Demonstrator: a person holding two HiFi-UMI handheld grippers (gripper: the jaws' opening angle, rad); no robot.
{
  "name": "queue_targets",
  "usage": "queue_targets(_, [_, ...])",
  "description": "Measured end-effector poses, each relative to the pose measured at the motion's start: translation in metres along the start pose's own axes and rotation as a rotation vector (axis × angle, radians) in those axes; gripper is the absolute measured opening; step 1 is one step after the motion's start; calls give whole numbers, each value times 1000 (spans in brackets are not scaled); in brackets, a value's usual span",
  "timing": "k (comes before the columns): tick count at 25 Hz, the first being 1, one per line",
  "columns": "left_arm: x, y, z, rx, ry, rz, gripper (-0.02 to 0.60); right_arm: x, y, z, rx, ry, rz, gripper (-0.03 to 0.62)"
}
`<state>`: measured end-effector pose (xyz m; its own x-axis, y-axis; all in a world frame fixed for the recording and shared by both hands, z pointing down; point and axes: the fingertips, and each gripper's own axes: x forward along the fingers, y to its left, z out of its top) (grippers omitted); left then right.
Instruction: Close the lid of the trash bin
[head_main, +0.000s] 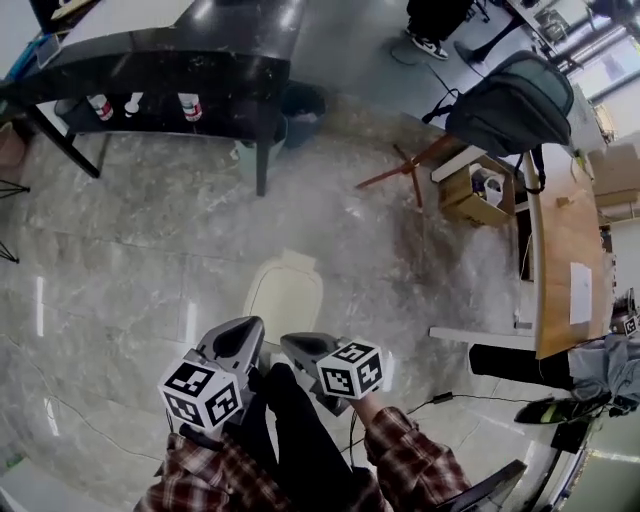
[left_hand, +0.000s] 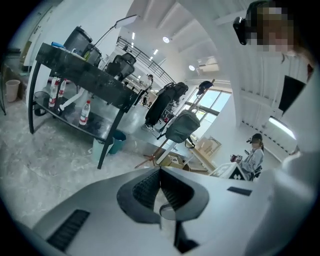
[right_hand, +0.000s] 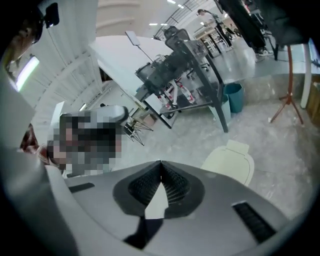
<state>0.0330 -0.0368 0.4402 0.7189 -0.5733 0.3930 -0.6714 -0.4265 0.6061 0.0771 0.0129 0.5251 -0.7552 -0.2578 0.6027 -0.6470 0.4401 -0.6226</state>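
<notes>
The trash bin (head_main: 283, 295) stood on the grey floor (head_main: 130, 260), just in front of both claws. Its cream lid (right_hand: 231, 161) lay flat on top of it. The left claw (left_hand: 160, 170) was pinched tight with nothing in it. The right claw (right_hand: 160, 176) was pinched tight too and held nothing. The two claws hung side by side. A black tabletop (head_main: 170, 60) stood far behind, with bottles (head_main: 190, 105) on a shelf under it.

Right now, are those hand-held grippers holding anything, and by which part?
Nothing is held. The left hand-held gripper and the right hand-held gripper both have their jaws shut with nothing between them.
</notes>
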Motion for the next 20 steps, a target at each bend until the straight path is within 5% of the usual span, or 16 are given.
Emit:
queue_targets(5, [-24,-46,57,101,-56,-67,12,-47,63,53,-212,-32,-31,14])
queue_targets(14, [-100,-113,145,231,-197,-172,12,-135,175,161,-403,-355,-120,14])
queue_targets(20, [-137,-137,173,290,-260,-214,12,-162,225,187,-470,-494,-181,14])
